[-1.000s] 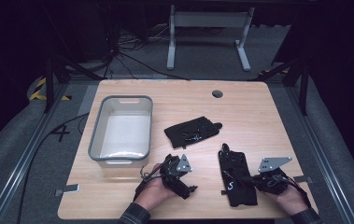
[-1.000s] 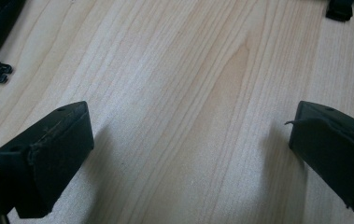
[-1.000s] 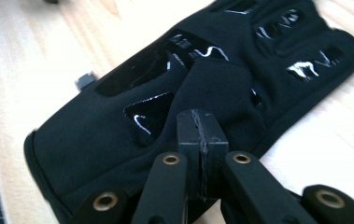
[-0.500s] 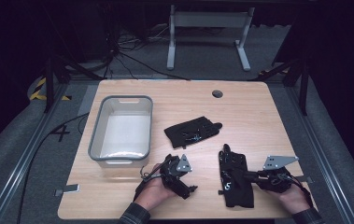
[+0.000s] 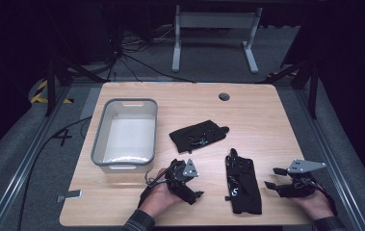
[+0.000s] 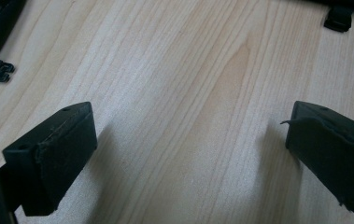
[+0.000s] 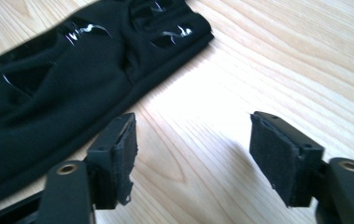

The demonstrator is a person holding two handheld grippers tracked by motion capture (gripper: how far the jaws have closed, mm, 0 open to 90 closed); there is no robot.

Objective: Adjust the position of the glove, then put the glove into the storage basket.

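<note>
My right gripper (image 5: 275, 184) sits low over the near right of the desk (image 5: 267, 115), jaws spread wide and holding nothing; in the right gripper view bare wood lies between them, and the nearer black glove (image 5: 242, 184) lies just beside the left jaw. That glove lies lengthwise, fingers pointing away from me, with glossy markings I cannot read. My left gripper (image 5: 193, 185) rests to the glove's left, jaws likewise wide apart and empty over bare wood. Farther off, a second black glove (image 5: 198, 135) lies mid-desk. Left of it stands a grey plastic bin (image 5: 100, 139).
</note>
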